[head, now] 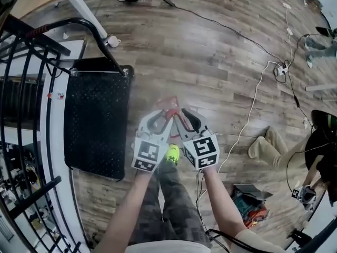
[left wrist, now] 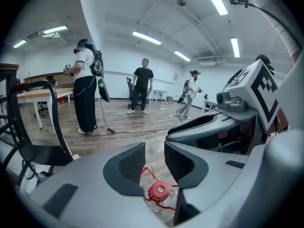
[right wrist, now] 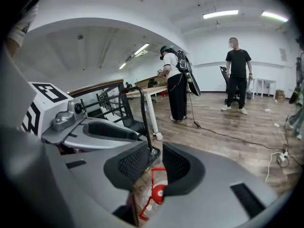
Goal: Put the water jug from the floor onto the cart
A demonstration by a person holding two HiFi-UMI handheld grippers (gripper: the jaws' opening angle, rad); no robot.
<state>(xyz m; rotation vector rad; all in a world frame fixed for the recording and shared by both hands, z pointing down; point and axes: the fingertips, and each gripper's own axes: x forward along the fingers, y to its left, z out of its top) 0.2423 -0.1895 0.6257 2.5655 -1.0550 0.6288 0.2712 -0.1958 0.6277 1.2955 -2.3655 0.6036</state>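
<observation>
The clear water jug (head: 169, 105), with a red cap and red handle, stands on the wooden floor just right of the cart's black platform (head: 97, 120). Both grippers hover close together right above it. The left gripper (head: 162, 119) is open; in the left gripper view its jaws (left wrist: 155, 160) stand apart and the red cap (left wrist: 160, 190) shows below the gap. The right gripper (head: 185, 121) is open too; in the right gripper view (right wrist: 156, 163) the jug's red handle and cap (right wrist: 157, 192) show in and under the gap. No pad presses on the jug.
The cart's curved black handle (head: 79, 22) rises at the far end of its platform. A black metal rack (head: 21, 88) runs along the left. Cables and a power strip (head: 281, 68) lie on the floor to the right. People stand farther off (left wrist: 141, 84).
</observation>
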